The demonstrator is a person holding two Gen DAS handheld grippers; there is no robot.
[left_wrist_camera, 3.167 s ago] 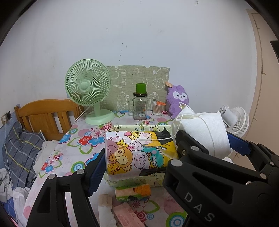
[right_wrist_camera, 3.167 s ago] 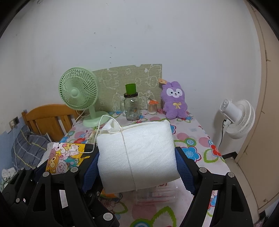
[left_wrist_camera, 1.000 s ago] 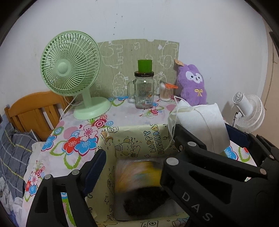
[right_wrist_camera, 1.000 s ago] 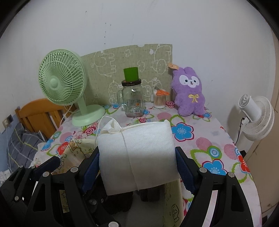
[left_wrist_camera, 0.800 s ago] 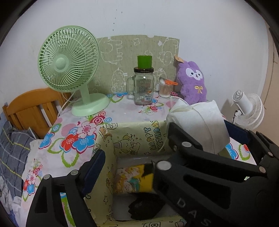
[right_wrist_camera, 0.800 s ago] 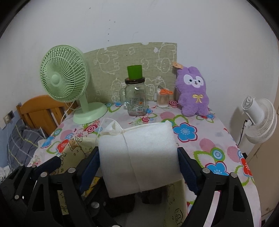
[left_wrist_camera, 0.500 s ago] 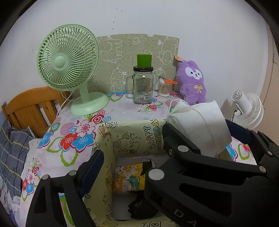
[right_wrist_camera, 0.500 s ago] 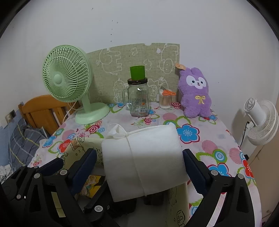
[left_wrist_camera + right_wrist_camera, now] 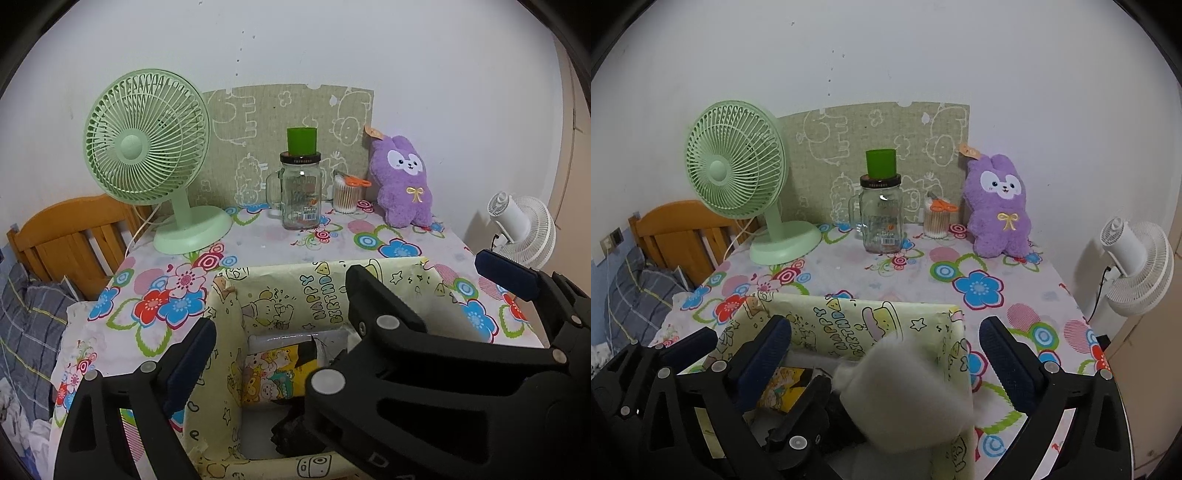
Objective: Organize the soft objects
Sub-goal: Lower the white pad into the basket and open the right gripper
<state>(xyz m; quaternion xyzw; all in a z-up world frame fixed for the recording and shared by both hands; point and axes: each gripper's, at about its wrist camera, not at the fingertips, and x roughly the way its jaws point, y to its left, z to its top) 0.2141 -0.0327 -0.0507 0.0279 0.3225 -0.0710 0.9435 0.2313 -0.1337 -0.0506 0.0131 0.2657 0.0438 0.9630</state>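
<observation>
A yellow cartoon-print box (image 9: 291,295) (image 9: 849,325) stands open at the table's near side. A cartoon-print packet (image 9: 273,373) (image 9: 783,384) lies inside it beside a dark item (image 9: 288,428). A white tied bundle (image 9: 908,391), blurred, is dropping into the box between my right gripper's fingers. My right gripper (image 9: 886,354) is open above the box. My left gripper (image 9: 280,354) is open and empty over the box, the right gripper's black frame (image 9: 443,369) crossing in front. A purple plush bunny (image 9: 402,188) (image 9: 997,210) sits at the back right.
At the back stand a green desk fan (image 9: 151,155) (image 9: 738,173), a glass mug jar with a green cup on top (image 9: 299,184) (image 9: 881,206) and a cotton-swab pot (image 9: 345,192). A wooden bed frame (image 9: 66,232) is left; a white fan (image 9: 1134,258) is right.
The left gripper let the cartoon packet go into the box and stays open. The right gripper has opened and the white bundle has left its fingers, falling toward the box.
</observation>
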